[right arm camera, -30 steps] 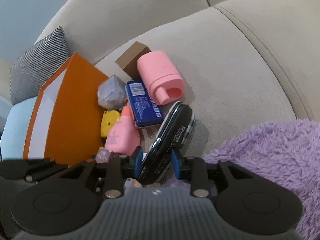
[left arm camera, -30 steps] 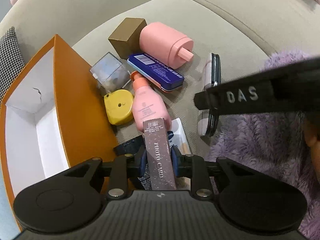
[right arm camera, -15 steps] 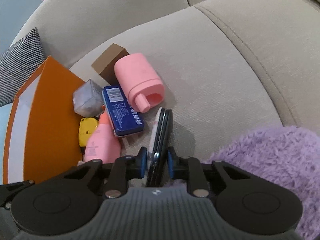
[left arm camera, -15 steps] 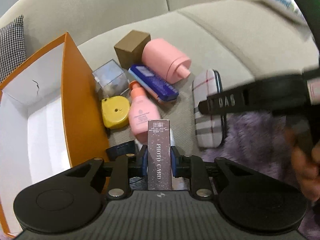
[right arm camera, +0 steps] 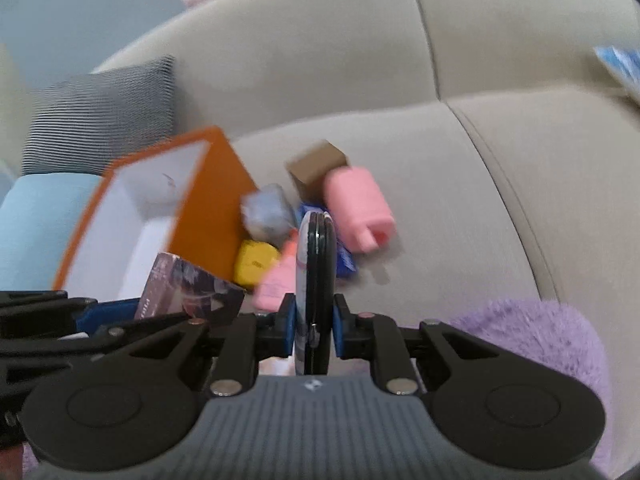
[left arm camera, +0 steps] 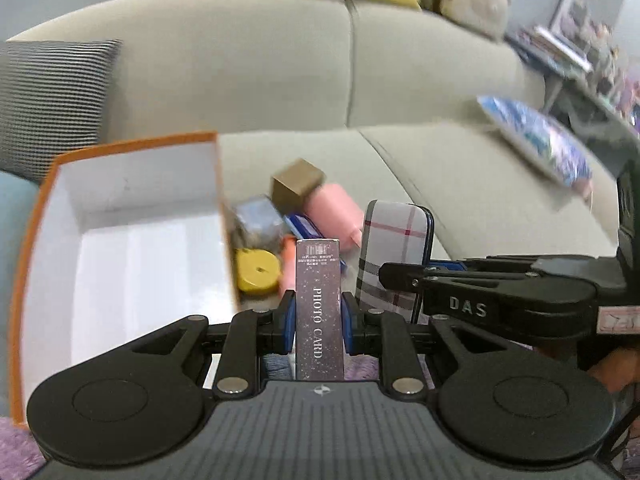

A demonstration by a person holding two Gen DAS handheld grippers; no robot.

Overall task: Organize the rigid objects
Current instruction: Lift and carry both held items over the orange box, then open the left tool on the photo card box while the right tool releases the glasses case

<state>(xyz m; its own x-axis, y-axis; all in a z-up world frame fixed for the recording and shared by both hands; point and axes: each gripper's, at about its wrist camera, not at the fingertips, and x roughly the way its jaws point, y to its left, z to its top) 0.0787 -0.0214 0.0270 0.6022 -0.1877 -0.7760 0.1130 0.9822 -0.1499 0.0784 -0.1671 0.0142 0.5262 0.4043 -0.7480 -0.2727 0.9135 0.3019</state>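
My left gripper (left arm camera: pixel 319 316) is shut on a dark purple "PHOTO CARD" box (left arm camera: pixel 319 304), held above the sofa just right of the open orange box (left arm camera: pixel 132 148). The card box also shows in the right wrist view (right arm camera: pixel 188 296). My right gripper (right arm camera: pixel 314 320) is shut on a plaid glasses case (right arm camera: pixel 316 280), held edge-on; the left wrist view shows its plaid face (left arm camera: pixel 394 248). Both grippers are side by side, above the pile of objects.
On the sofa seat lie a brown cube (left arm camera: pixel 298 186), a pink container (right arm camera: pixel 358 208), a clear cube (left arm camera: pixel 256 220), a blue tin (left arm camera: pixel 304 226), a yellow tape measure (left arm camera: pixel 256 272) and a pink bottle (right arm camera: pixel 276 284). A purple fluffy blanket (right arm camera: pixel 536 344) lies right. A striped cushion (left arm camera: pixel 52 96) stands behind the box.
Both grippers have lifted and tilted up with their objects. The glasses case has left the sofa and turned edge-on. The orange box's inside shows more.
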